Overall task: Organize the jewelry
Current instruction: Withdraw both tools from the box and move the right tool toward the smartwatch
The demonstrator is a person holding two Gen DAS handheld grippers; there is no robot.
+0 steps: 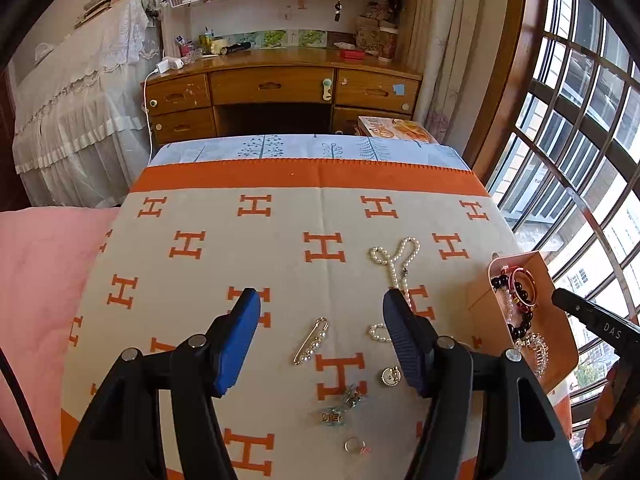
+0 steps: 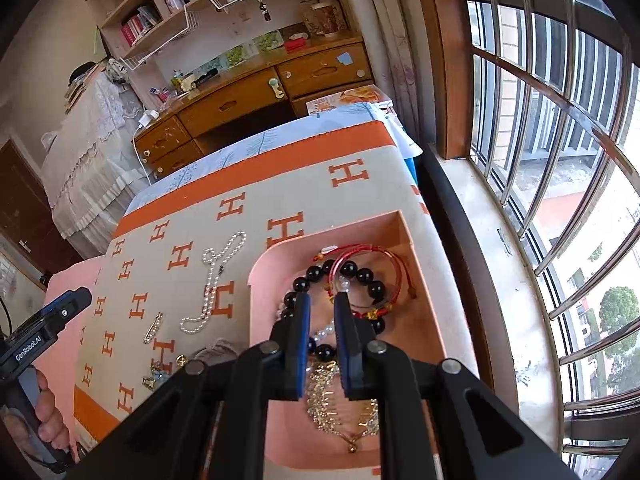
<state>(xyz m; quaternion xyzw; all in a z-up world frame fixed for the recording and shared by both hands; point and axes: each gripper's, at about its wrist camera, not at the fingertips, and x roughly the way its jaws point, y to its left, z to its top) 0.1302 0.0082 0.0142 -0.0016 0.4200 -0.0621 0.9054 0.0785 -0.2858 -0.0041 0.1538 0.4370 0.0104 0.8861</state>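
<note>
Now my left gripper [image 1: 320, 332] hangs over the blanket [image 1: 200, 264] with its 2 fingers wide apart and nothing in them. My right gripper [image 2: 322, 312] is over the pink box [image 2: 404, 224], its fingers close together with a thin gap, and I cannot tell if they pinch anything. In the box lie the black bead bracelet [image 2: 362, 276], a red string bracelet [image 2: 384, 256] and a sparkly gold piece [image 2: 340, 404]. On the blanket wait the pearl necklace [image 1: 394, 258], the pearl pin [image 1: 312, 342], a small round charm [image 1: 391, 376], some tiny earrings [image 1: 340, 408] and a ring [image 1: 354, 445]. I think they are all light. The necklace is floppy and will dangle, so I would pinch it in the middle. The pin is stiff and thin, so I would grab it across its long sides. The ring is tiny and slippery
</note>
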